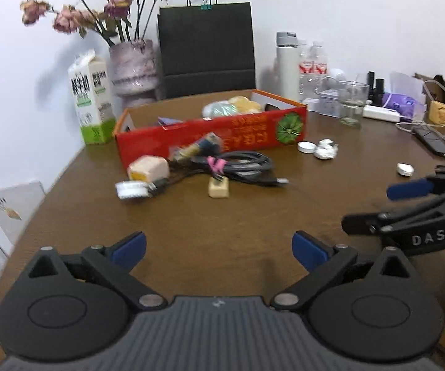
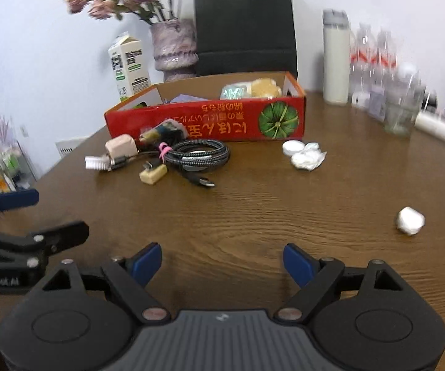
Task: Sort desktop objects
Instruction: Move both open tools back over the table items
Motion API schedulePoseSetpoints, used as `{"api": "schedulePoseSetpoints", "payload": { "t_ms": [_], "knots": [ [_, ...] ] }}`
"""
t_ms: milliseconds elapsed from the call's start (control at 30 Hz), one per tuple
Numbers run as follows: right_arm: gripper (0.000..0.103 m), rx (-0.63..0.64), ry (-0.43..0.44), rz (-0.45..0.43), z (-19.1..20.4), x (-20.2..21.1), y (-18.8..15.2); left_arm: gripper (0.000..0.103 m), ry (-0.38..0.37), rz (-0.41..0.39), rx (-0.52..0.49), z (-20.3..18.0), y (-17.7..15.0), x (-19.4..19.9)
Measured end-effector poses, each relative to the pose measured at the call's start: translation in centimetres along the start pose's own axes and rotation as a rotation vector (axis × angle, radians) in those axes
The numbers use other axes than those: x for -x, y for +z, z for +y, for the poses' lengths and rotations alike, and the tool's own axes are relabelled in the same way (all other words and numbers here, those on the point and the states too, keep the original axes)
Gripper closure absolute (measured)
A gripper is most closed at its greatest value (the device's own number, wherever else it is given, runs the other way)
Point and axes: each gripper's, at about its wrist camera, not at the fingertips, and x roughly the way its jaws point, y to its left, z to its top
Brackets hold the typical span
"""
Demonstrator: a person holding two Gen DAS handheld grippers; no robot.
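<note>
A red cardboard box (image 1: pixel 213 137) (image 2: pixel 210 120) stands open at the table's middle back, with wrapped snacks inside. In front of it lie a coiled black cable (image 1: pixel 244 167) (image 2: pixel 200 154), a pale cube-shaped packet (image 1: pixel 148 168) (image 2: pixel 120 147), a small cream eraser-like block (image 1: pixel 218 188) (image 2: pixel 153 174), a white comb-like piece (image 1: pixel 129 189) (image 2: pixel 95 163) and white wrapped round items (image 1: pixel 318 150) (image 2: pixel 304 156). A crumpled white ball (image 1: pixel 405 169) (image 2: pixel 410 221) lies to the right. My left gripper (image 1: pixel 219 249) and my right gripper (image 2: pixel 222 262) are both open and empty, above bare table near me.
A milk carton (image 1: pixel 92 99), a vase of dried roses (image 1: pixel 132 65) and a black paper bag (image 1: pixel 207 49) stand behind the box. A white flask (image 1: pixel 287 61), water bottles, a glass (image 1: pixel 351 105) and cables crowd the back right. The wooden table (image 1: pixel 222 216) drops off at left.
</note>
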Motion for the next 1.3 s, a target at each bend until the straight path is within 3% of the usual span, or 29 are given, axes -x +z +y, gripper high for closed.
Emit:
{"api": "schedulePoseSetpoints", "payload": {
  "t_ms": [67, 200, 500, 633, 700, 767, 833, 900, 1000, 1167, 1233, 1300],
  "knots": [
    [0.017, 0.025, -0.038, -0.034, 0.0, 0.6, -0.3, 0.0, -0.018, 0.023, 0.035, -0.1, -0.5, -0.2],
    [0.016, -0.005, -0.002, -0.036, -0.5, 0.6, -0.8, 0.0, 0.013, 0.02, 0.036, -0.4, -1.1, -0.2],
    [0.016, -0.02, 0.004, -0.011, -0.7, 0.1, -1.2, 0.0, -0.031, 0.032, 0.053, 0.1, -1.3, -0.7],
    [0.016, 0.0, -0.001, -0.047, -1.0, 0.6, -1.0, 0.0, -0.027, 0.046, 0.061, 0.2, -1.1, -1.0],
    [0.017, 0.055, -0.088, -0.086, -1.7, 1.2, -0.6, 0.0, -0.003, 0.039, 0.03, 0.0, -0.2, -1.5],
    [0.018, 0.076, -0.239, -0.116, -3.1, 1.7, 0.1, 0.0, 0.027, 0.029, -0.011, -0.4, 1.1, -2.3],
    [0.018, 0.026, -0.303, -0.124, -5.6, 1.9, 0.7, 0.0, 0.015, 0.005, -0.027, -0.4, 2.5, -3.4],
    [0.018, -0.079, -0.303, -0.097, -8.4, 1.4, 1.1, 0.0, -0.021, 0.012, -0.027, -0.4, 3.8, -5.0],
    [0.027, -0.191, -0.28, -0.063, -11.7, 0.5, 1.2, 0.001, -0.063, 0.048, -0.029, -0.2, 5.4, -7.9],
    [0.029, -0.236, -0.275, -0.042, -13.3, -0.9, 0.7, 0.006, -0.035, 0.088, -0.027, 0.2, 6.3, -11.4],
    [0.035, -0.233, -0.272, -0.029, -13.3, -1.5, 0.7, 0.01, -0.022, 0.103, -0.033, 0.2, 6.2, -12.2],
    [0.039, -0.228, -0.275, -0.014, -13.4, -2.2, 0.6, 0.021, -0.003, 0.111, -0.031, 0.2, 6.1, -12.7]
  ]
}}
